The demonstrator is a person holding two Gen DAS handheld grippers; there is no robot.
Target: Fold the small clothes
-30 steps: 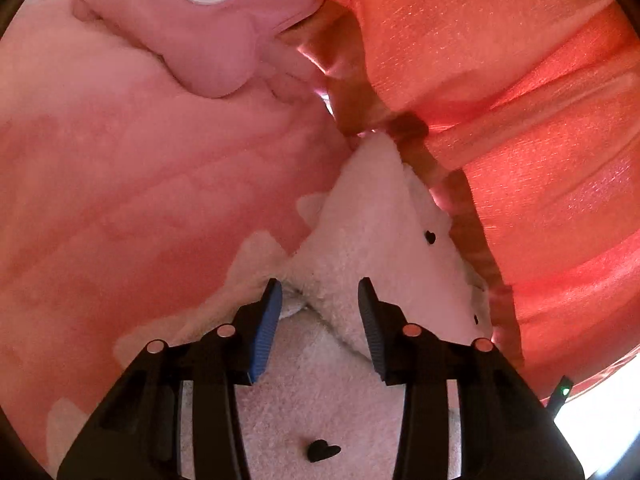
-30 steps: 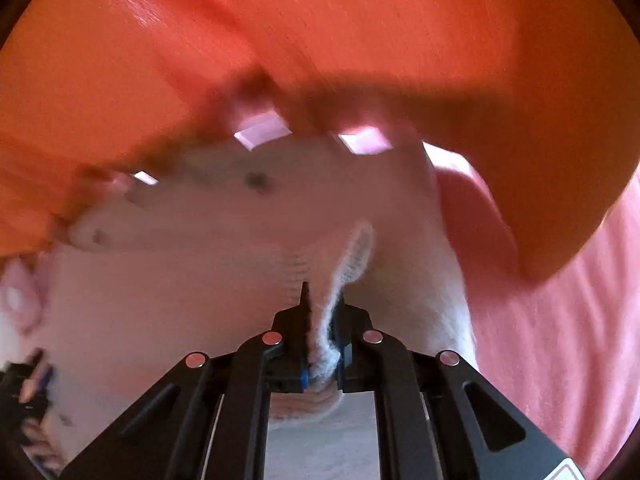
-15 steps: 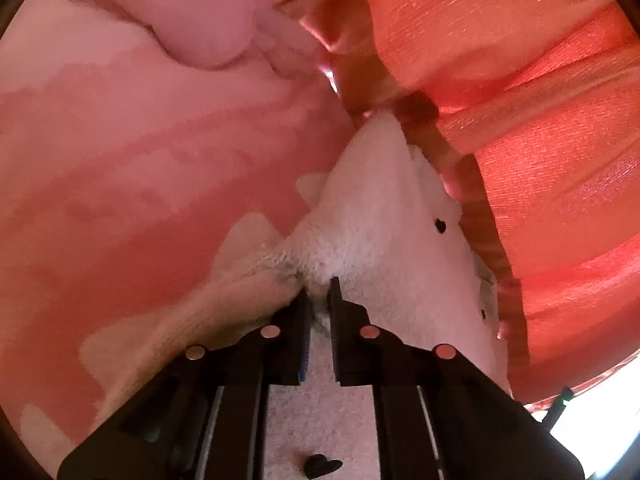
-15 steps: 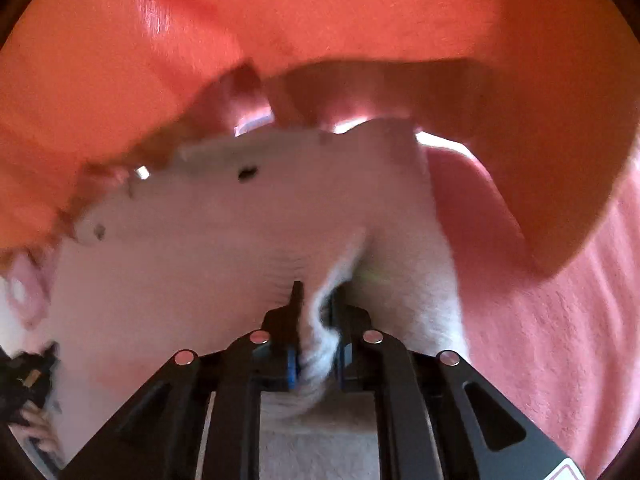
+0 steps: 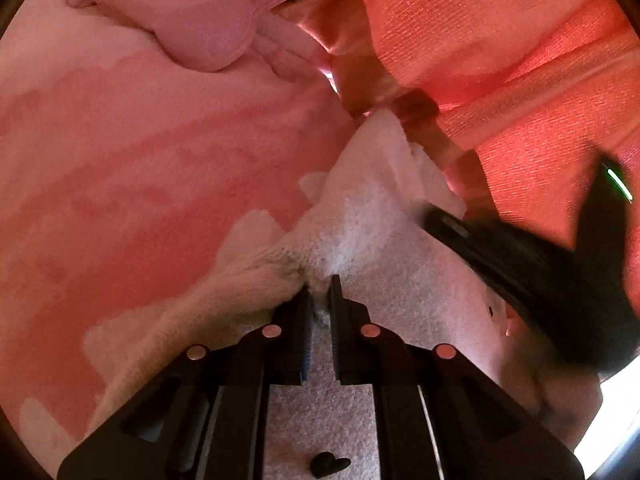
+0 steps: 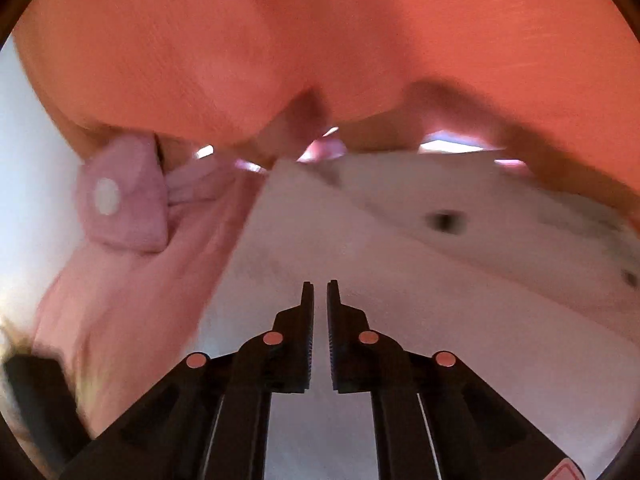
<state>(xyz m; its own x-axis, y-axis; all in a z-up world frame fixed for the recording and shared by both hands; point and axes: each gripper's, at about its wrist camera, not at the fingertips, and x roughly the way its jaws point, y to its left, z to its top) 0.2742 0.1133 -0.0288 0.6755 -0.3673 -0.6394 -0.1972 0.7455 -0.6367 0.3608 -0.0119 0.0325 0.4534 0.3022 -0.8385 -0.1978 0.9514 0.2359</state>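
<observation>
A fluffy white garment (image 5: 372,216) with small black hearts lies on a pink blanket (image 5: 140,168). My left gripper (image 5: 320,300) is shut on a bunched fold of the white garment. My right gripper (image 6: 320,292) is shut with nothing between its fingers and hovers over the white garment (image 6: 400,280). It also shows as a blurred black shape in the left wrist view (image 5: 540,272), to the right over the garment.
Orange-red cloth (image 5: 500,40) hangs along the far and right side and also fills the top of the right wrist view (image 6: 320,40). A pink plush cushion (image 5: 200,12) with a white disc lies far left, also in the right wrist view (image 6: 128,208).
My left gripper shut on the garment's fold. My right gripper let go of the white edge it pinched and swung left over the garment, into the left wrist view.
</observation>
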